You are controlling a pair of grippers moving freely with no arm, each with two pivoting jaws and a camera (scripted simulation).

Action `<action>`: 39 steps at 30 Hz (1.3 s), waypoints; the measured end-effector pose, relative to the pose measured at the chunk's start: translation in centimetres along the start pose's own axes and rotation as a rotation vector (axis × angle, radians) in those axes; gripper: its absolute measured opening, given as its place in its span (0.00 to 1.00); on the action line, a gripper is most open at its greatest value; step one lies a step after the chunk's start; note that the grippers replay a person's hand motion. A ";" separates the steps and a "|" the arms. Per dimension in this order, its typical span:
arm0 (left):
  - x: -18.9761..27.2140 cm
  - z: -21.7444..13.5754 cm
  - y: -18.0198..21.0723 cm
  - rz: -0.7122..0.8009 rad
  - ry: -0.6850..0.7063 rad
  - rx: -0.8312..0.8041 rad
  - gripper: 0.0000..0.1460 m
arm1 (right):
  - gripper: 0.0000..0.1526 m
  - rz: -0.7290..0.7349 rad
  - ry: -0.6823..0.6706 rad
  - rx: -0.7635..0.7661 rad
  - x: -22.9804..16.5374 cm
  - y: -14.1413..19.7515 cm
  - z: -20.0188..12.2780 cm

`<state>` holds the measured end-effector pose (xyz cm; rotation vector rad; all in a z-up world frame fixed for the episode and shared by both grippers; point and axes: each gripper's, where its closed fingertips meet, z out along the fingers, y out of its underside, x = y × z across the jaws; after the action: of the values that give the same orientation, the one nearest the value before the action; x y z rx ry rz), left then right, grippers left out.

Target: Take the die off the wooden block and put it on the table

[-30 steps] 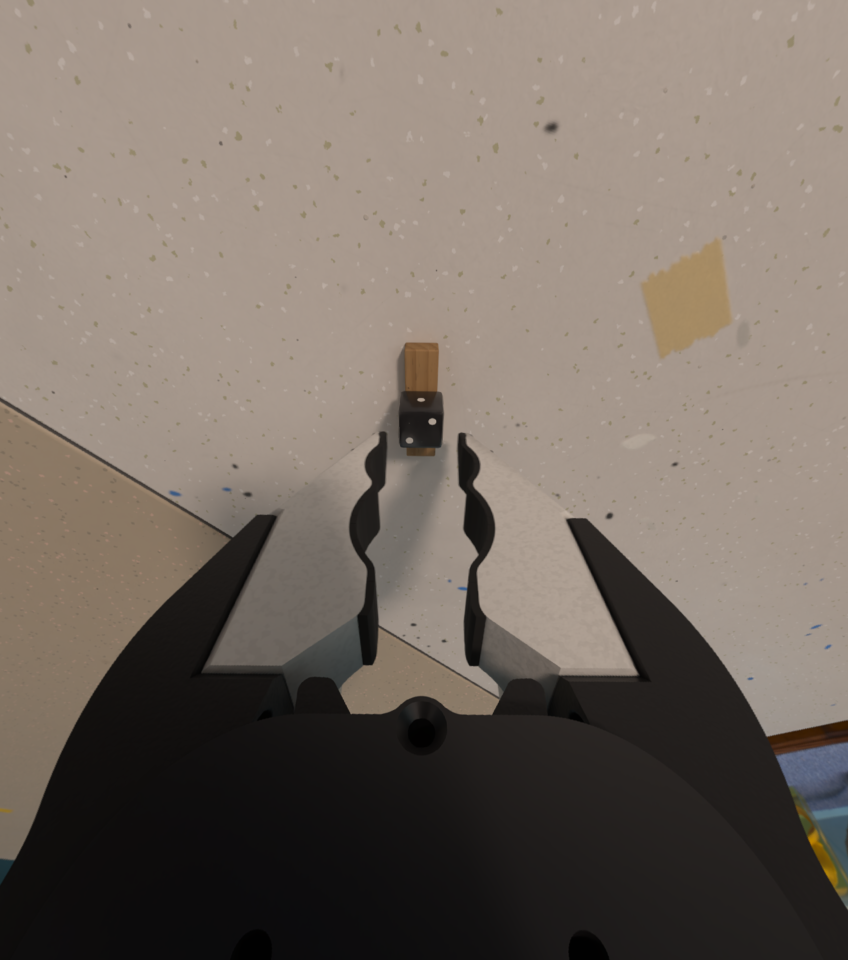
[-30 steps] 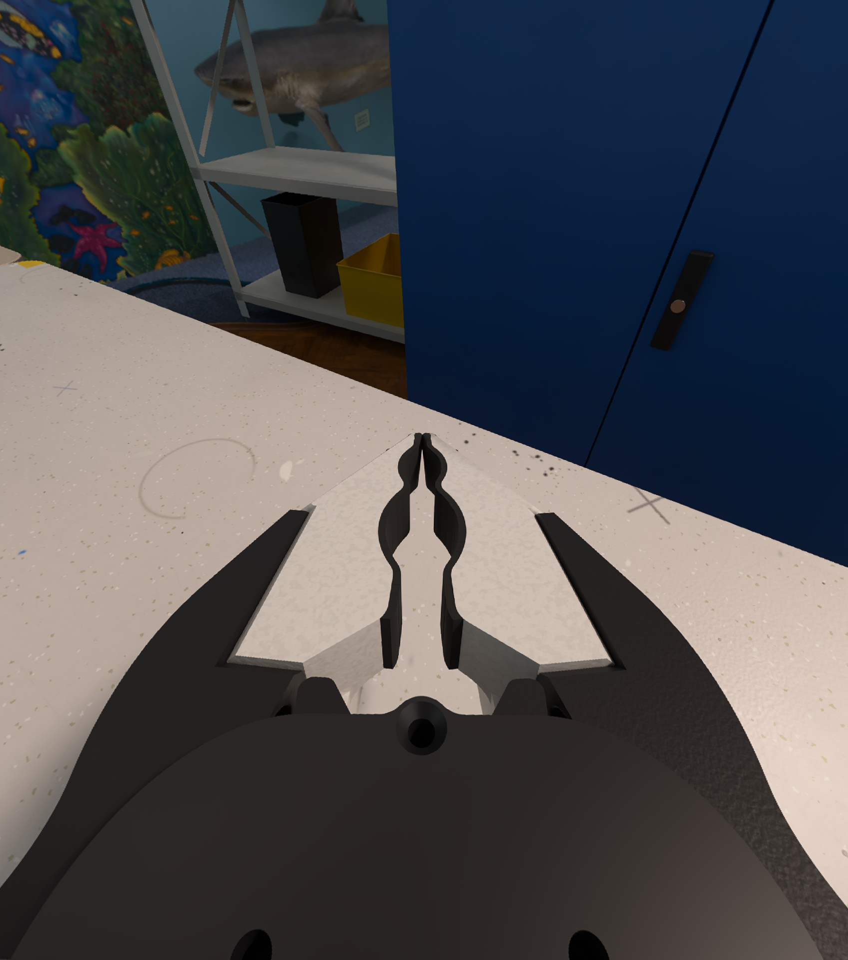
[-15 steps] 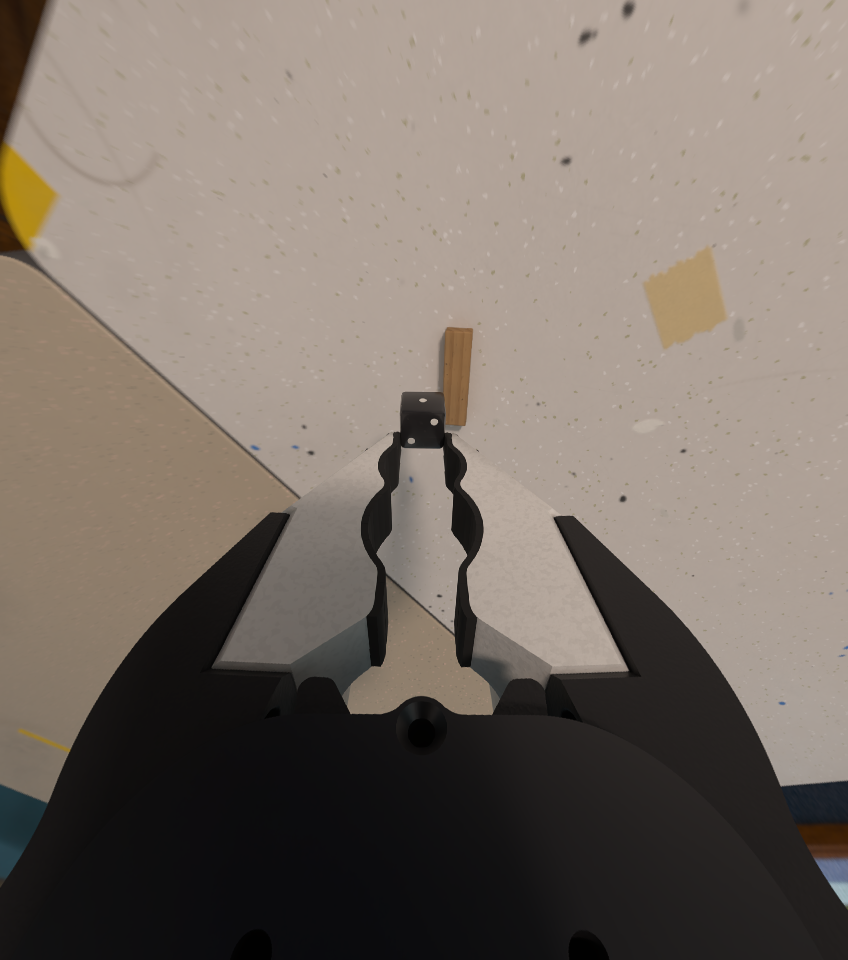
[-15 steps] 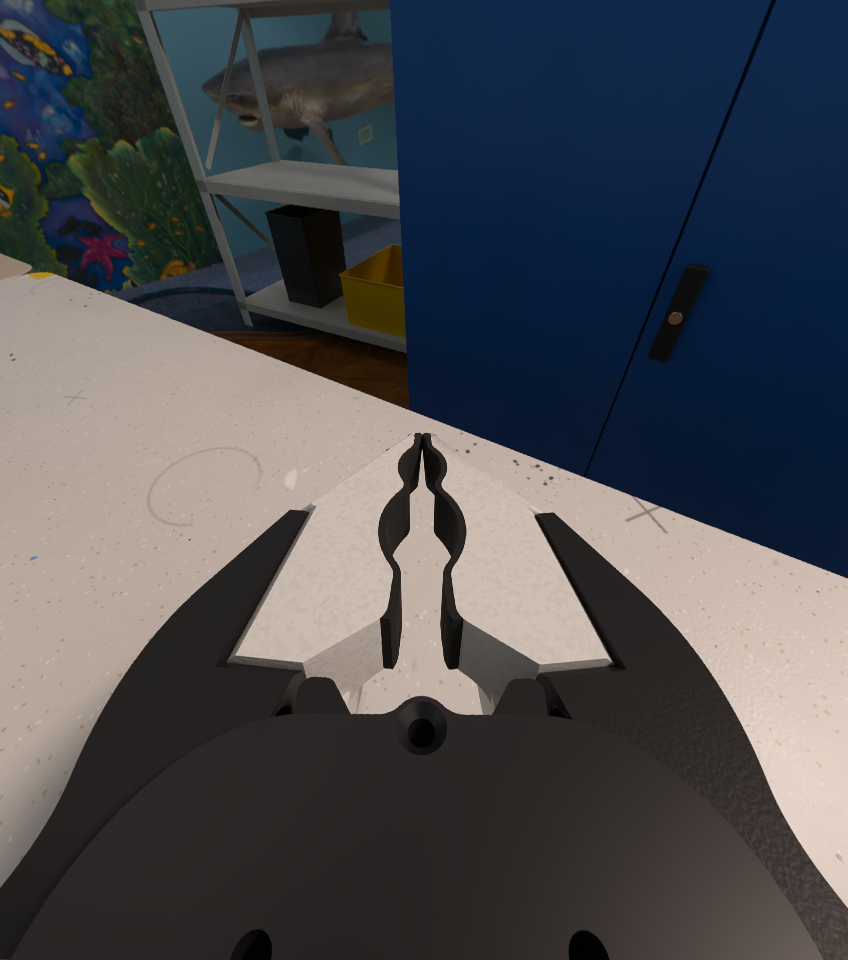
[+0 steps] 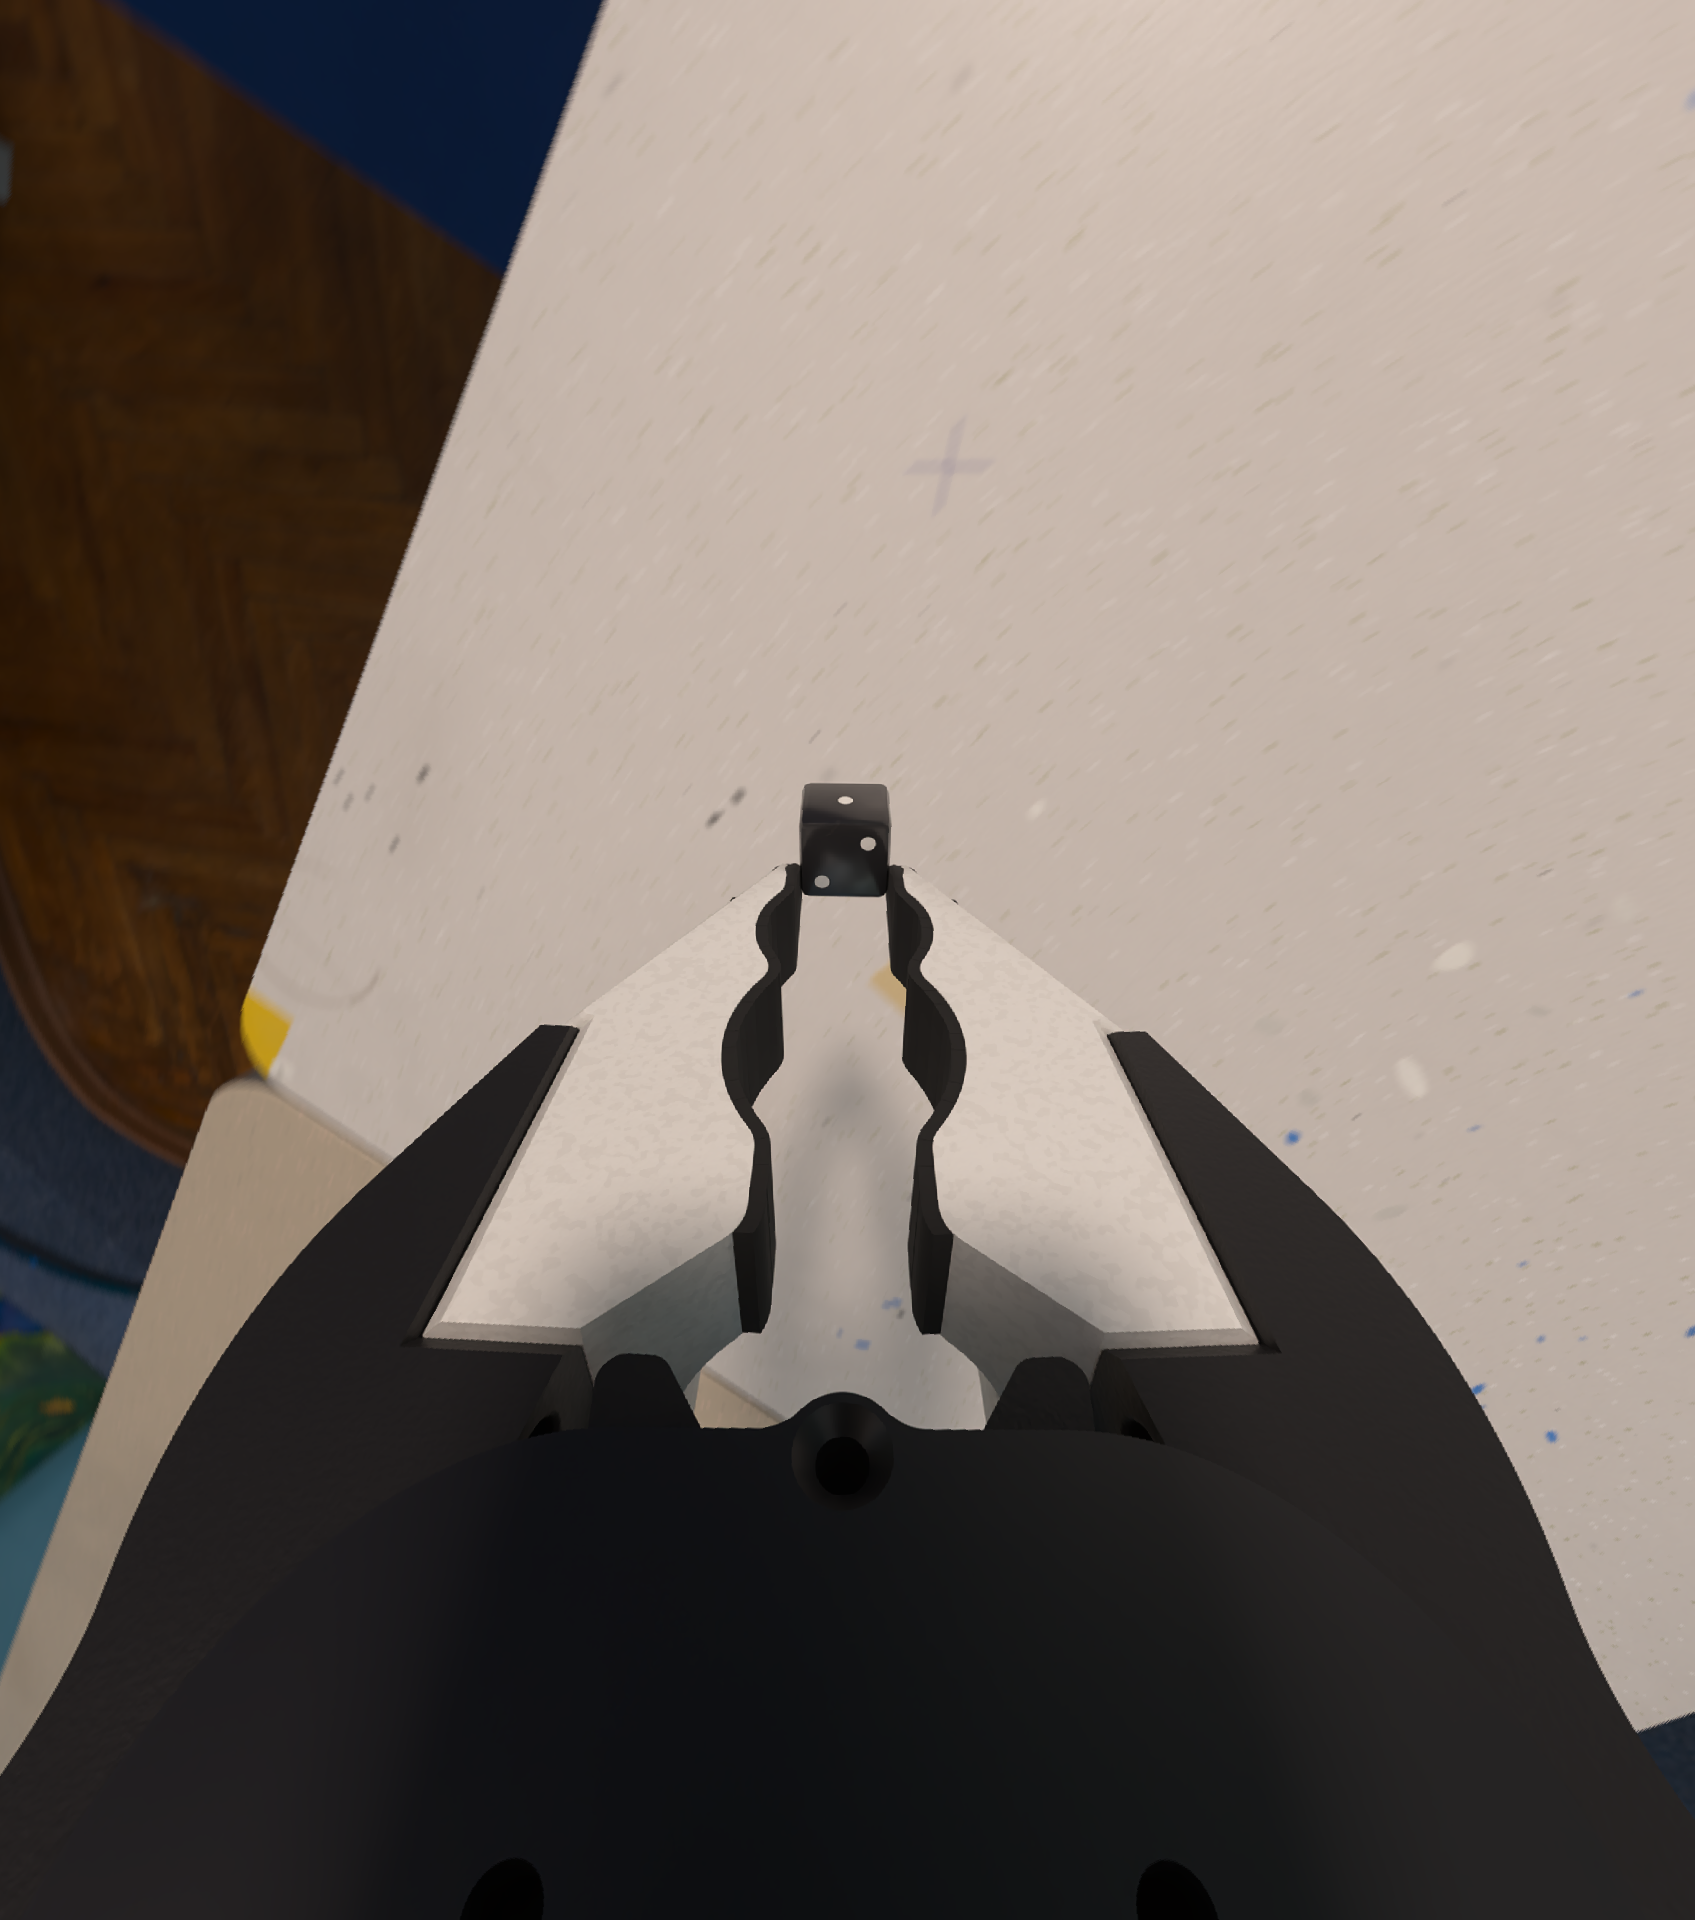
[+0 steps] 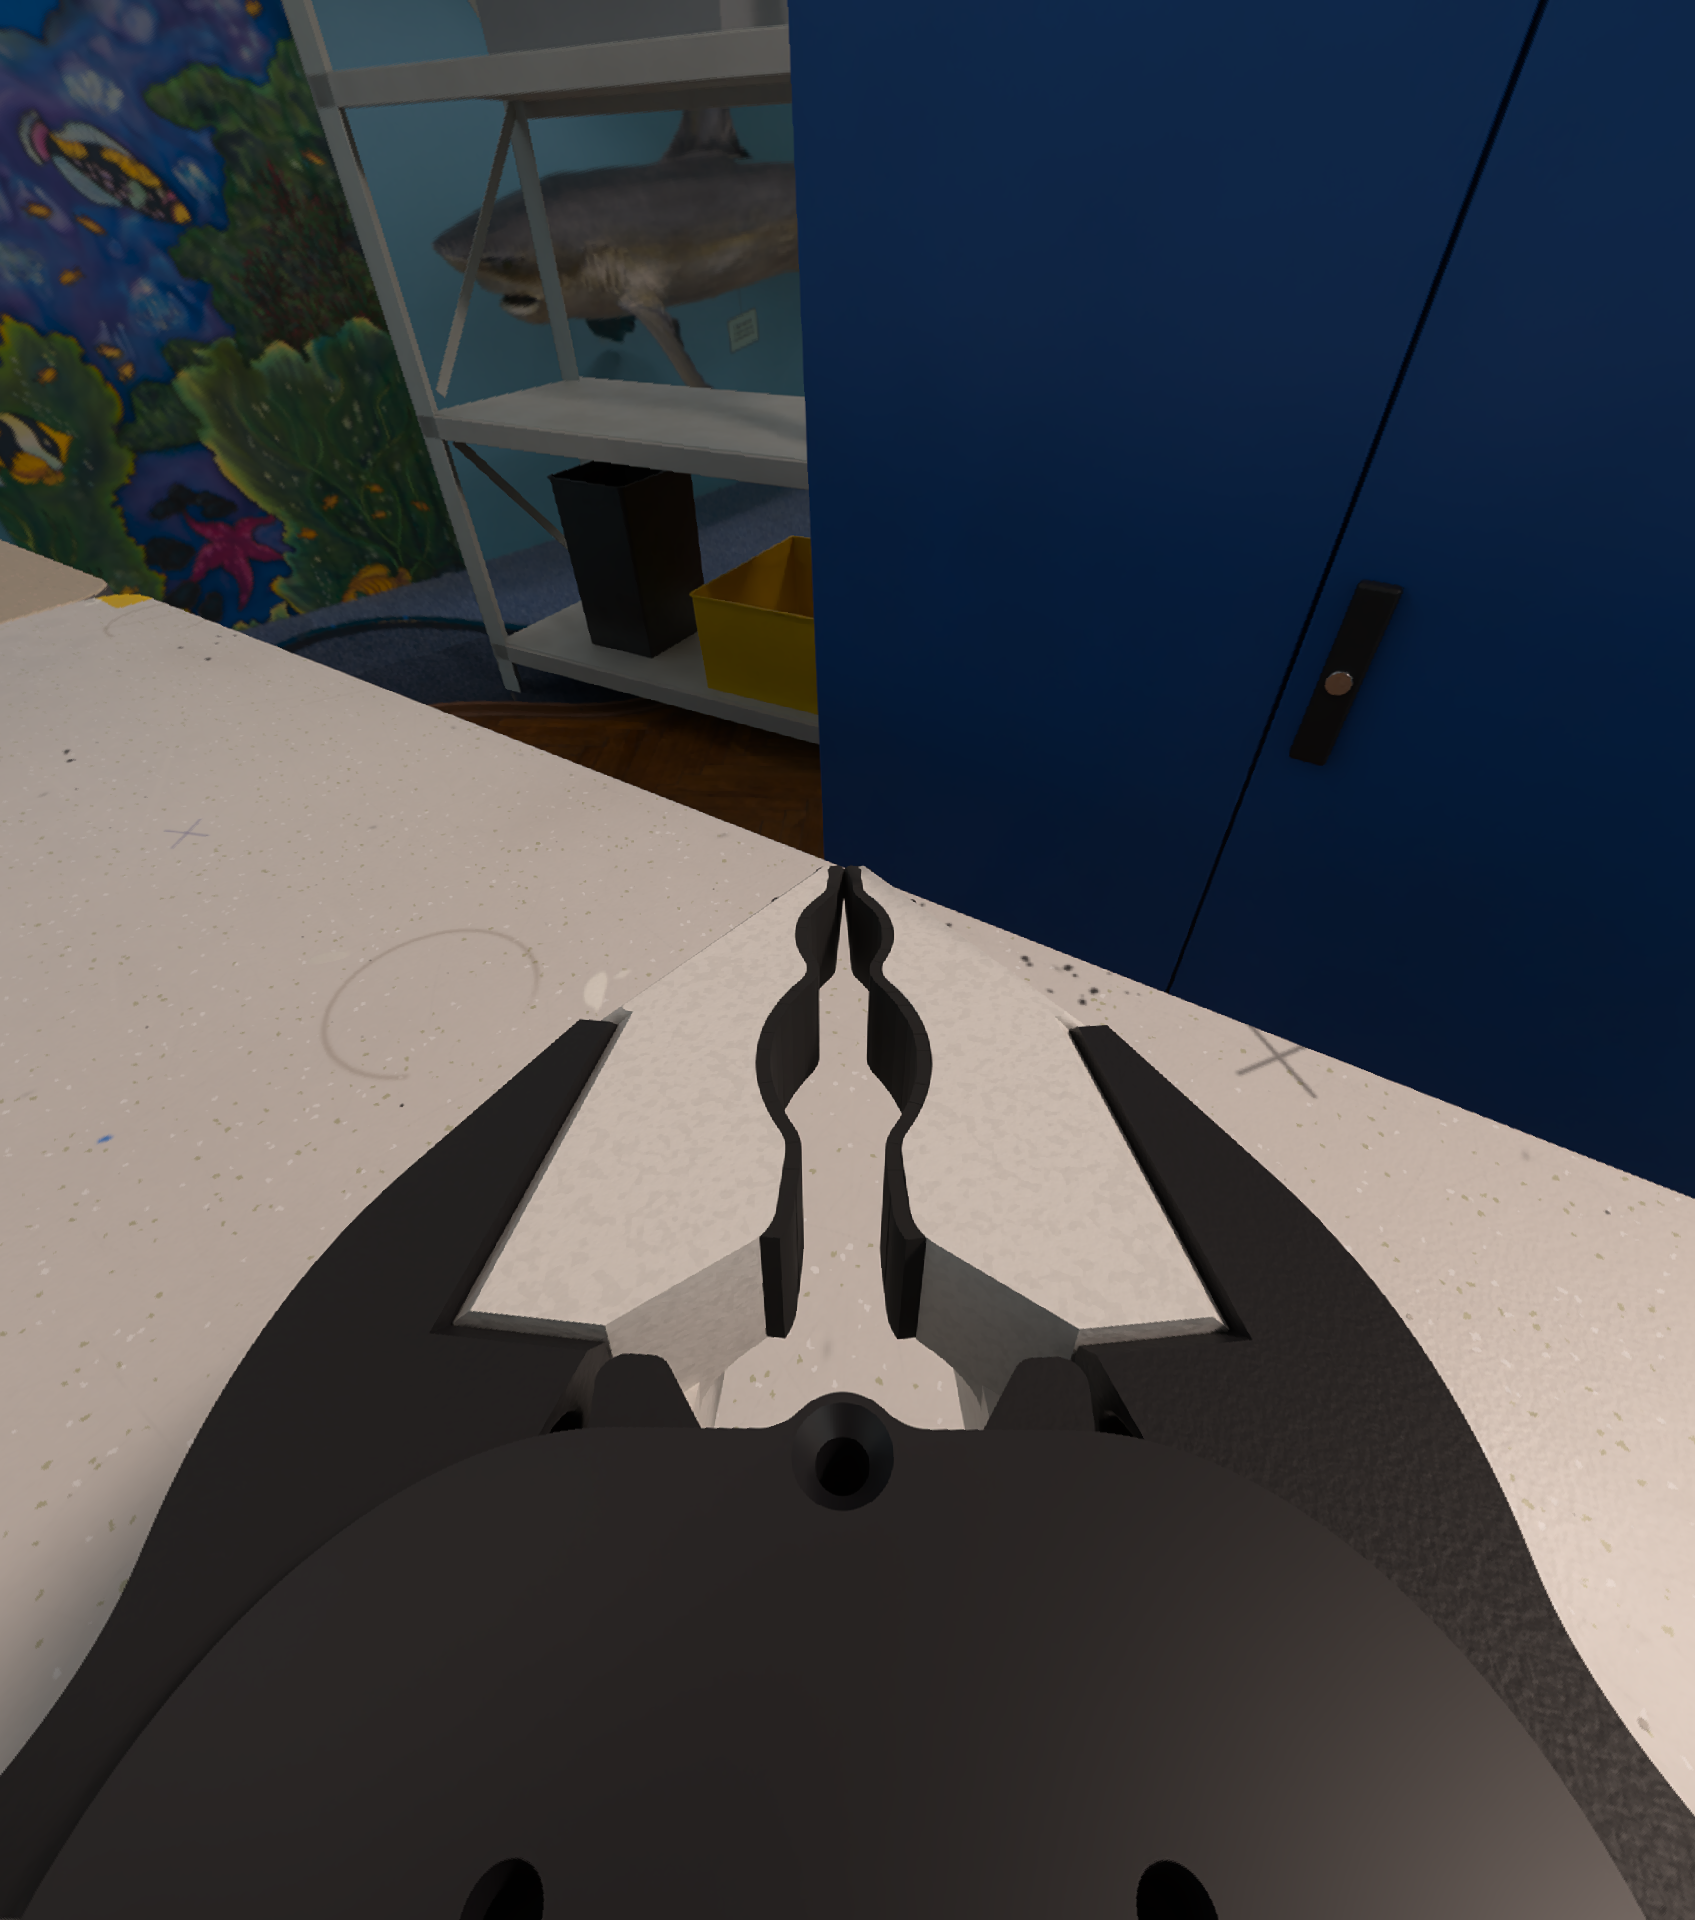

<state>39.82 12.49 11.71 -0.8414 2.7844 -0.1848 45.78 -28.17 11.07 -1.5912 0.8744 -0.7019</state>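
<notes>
The black die (image 5: 845,836) with white pips is pinched between the tips of my left gripper (image 5: 843,881) and held above the speckled white table (image 5: 1238,520). The wooden block cannot be made out in either view; only a small tan patch (image 5: 887,977) shows between the fingers, too small to identify. My right gripper (image 6: 843,875) is shut and empty, hovering over the table (image 6: 147,1039) near its far edge.
In the left wrist view the table's left edge runs diagonally, with wooden floor (image 5: 147,520) beyond it and a beige table (image 5: 199,1299) adjoining at the lower left. A blue cabinet (image 6: 1238,416) and a shelf unit (image 6: 614,416) with bins stand past the table edge.
My left gripper shut on the die, lifted it off the wooden block and swung away; the block left the view. My right gripper stayed shut and drifted only slightly.
</notes>
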 end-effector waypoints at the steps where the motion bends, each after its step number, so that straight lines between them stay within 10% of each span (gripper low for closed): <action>1: 1.1 0.4 -1.2 0.024 0.019 0.009 0.11 | 0.00 0.000 -0.001 0.003 0.0 -0.1 0.0; 21: 14.5 10.8 -14.6 0.304 0.263 0.053 0.11 | 0.00 -0.016 0.019 0.025 0.9 -0.7 -0.5; 30: 16.2 11.0 -15.7 0.303 0.241 0.100 0.12 | 0.00 -0.021 0.013 0.024 1.0 -0.6 -0.5; 33: 16.4 10.9 -15.7 0.298 0.233 0.117 0.31 | 0.00 -0.024 0.015 0.015 0.9 -0.4 -0.4; 39: 15.3 7.5 -15.4 0.247 0.189 0.261 0.32 | 0.00 -0.035 0.023 -0.002 0.9 0.1 -0.2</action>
<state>37.52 -9.22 4.54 -0.4333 2.9166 -0.5959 46.06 -29.02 10.95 -1.6067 0.8666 -0.7457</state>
